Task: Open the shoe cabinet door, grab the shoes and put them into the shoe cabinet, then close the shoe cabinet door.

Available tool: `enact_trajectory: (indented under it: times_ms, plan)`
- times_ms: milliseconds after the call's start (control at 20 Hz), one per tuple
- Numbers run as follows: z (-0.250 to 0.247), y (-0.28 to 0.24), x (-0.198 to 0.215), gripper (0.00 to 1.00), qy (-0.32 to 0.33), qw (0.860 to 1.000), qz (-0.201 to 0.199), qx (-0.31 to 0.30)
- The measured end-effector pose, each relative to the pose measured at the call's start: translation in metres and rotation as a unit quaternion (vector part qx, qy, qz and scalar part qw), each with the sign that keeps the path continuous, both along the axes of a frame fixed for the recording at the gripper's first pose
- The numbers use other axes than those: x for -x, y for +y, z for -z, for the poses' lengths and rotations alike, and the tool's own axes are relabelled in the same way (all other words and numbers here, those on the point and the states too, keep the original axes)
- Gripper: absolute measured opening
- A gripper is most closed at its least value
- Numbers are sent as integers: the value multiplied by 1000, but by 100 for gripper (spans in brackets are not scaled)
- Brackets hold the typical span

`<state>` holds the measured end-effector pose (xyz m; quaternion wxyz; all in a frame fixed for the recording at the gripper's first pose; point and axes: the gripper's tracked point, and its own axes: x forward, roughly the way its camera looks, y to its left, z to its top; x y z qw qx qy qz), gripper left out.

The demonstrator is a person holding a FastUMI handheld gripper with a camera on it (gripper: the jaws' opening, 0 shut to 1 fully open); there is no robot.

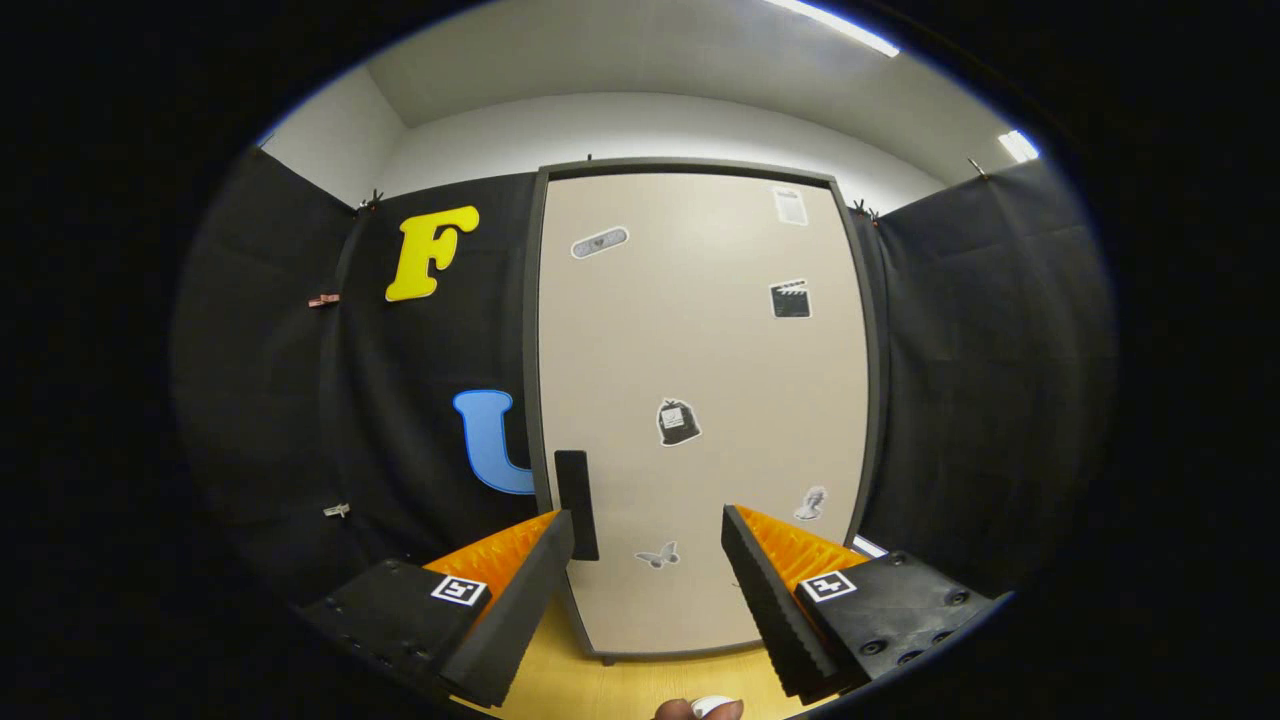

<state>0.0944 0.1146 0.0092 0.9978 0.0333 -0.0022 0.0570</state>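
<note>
Black cloth wall (1000,380) all round, white ceiling (650,70) with long light (835,25) (bright), wood floor (640,690) below.

Floor: light wooden floor (640,690), seen between and below the gripper's spread fingers.
On the floor: shoe cabinet (700,400) standing upright, its beige door shut, small foot (608,660) touching the wood at the near left corner.
Also at floor level: a white rounded object (712,706) with something brownish beside it, too cropped to identify.
</note>
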Motion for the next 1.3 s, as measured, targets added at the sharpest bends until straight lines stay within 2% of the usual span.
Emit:
enact_trajectory:
  times_ms: [350, 450, 650, 800, 1050, 1200, 1300]
  plan:
    - [36, 50, -78, 98, 13, 1000, -22, 16]
    - [46, 58, -96, 95, 19, 1000, -19, 17]
    - [63, 74, -119, 74, 31, 999, -23, 12]
    - [74, 81, -130, 50, 38, 999, -14, 8]
    - [81, 76, -135, 51, 31, 999, 23, 37]
    - [78, 73, -128, 31, 47, 999, 15, 11]
    - [77, 74, -120, 21, 51, 998, 8, 18]
